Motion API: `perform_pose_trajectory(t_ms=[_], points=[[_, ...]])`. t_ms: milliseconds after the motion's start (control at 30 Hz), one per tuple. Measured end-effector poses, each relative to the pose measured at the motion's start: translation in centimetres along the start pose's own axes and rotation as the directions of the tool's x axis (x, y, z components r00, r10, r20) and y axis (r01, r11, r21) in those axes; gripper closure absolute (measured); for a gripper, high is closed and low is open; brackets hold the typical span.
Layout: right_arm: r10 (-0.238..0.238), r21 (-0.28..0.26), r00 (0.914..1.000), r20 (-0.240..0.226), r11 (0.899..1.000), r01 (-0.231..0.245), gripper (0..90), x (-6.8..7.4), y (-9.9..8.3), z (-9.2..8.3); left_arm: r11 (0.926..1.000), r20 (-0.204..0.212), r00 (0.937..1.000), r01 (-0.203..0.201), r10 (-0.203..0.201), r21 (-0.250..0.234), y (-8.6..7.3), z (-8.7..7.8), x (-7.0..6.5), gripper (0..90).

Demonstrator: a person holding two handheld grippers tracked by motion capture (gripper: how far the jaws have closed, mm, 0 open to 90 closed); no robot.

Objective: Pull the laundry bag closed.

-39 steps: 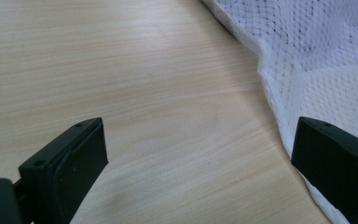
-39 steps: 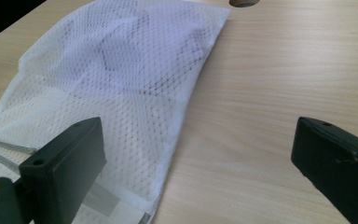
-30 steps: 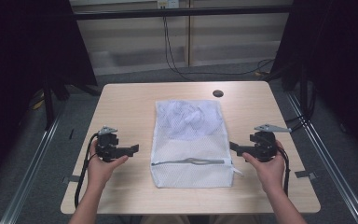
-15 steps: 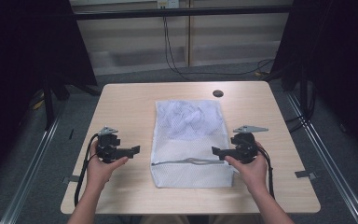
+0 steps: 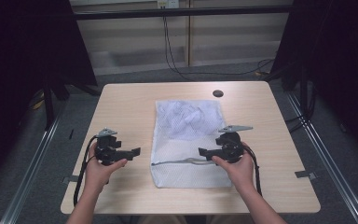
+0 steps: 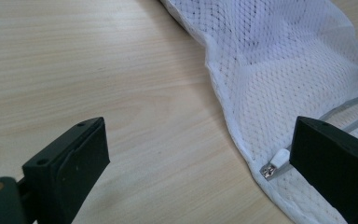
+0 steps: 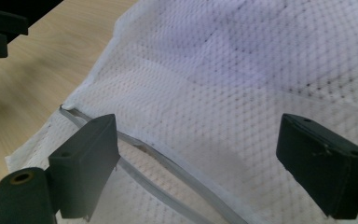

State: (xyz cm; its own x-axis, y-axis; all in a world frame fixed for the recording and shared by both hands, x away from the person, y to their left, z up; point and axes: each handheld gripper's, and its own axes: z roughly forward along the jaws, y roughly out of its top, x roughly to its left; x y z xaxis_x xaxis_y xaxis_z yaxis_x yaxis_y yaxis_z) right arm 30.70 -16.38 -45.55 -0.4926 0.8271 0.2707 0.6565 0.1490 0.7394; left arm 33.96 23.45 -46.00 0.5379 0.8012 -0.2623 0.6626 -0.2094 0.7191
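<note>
Left gripper [image 5: 135, 151] sits on the pale wooden counter [image 5: 126, 107] just left of the white mesh laundry bag [image 5: 186, 140], fingers [image 6: 67, 163] wide apart, nothing between them. In the left gripper view the small metal-and-white zipper pull [image 6: 274, 165] sits at the bag's near left edge, just in front of your right-hand finger. That's your anchor point.

The bag lies flat mid-counter, long axis running away from you, with a crumpled pale cloth [image 5: 189, 116] visible through the mesh in the far half. The grey zipper line [image 5: 182, 162] runs across the near part.

Right gripper [image 5: 201, 152] is over the bag's right side, above the zipper. Its fingers [image 7: 86, 158] have just been closing slightly but are apart and clear of the mesh; zipper tape passes under the left one in the right gripper view.

Likely step: get a hold on the bag at the zipper to open it.

- Pinch the fabric beside the zipper, not the tape itself, so the slider runs free.
- Come down low; mesh is thin and lies flat, easy to close on air.
- Hold one end taut before the other pulls, or the bag just slides.
- Keep the pull direction along the zipper.
</note>
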Motion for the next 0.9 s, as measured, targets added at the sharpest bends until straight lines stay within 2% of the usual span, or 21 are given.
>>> perform_pose_trajectory(t_ms=[100,367,400,733,900], points=[[0.004,0.012,0.9998,-0.018,1.0,-0.004,14.2,0.5,0.1,0.5,0.9999,0.012,0.9998,0.014,-0.014,0.001,-0.4,-0.1,-0.1,4.9],[-0.006,0.026,0.9987,-0.05,1.0,0.007,15.6,1.7,0.6,1.8,0.9998,0.018,0.9997,0.013,-0.014,0.018,-0.9,-0.6,0.2,5.0],[0.0,0.028,0.9979,-0.065,1.0,0.002,15.8,2.0,0.8,2.0,0.9996,0.018,0.9995,0.024,-0.025,0.01,-1.0,-0.6,0.1,5.0],[0.004,0.051,0.993,-0.118,0.999,0.002,21.5,3.4,1.4,3.5,0.9991,0.036,0.9989,0.029,-0.03,0.032,-1.6,-0.6,-0.2,5.2],[0.012,0.067,0.9902,-0.139,0.998,-0.003,23.5,4.0,1.5,4.2,0.999,0.043,0.999,0.013,-0.015,0.044,-1.7,-0.4,-0.5,5.5]])
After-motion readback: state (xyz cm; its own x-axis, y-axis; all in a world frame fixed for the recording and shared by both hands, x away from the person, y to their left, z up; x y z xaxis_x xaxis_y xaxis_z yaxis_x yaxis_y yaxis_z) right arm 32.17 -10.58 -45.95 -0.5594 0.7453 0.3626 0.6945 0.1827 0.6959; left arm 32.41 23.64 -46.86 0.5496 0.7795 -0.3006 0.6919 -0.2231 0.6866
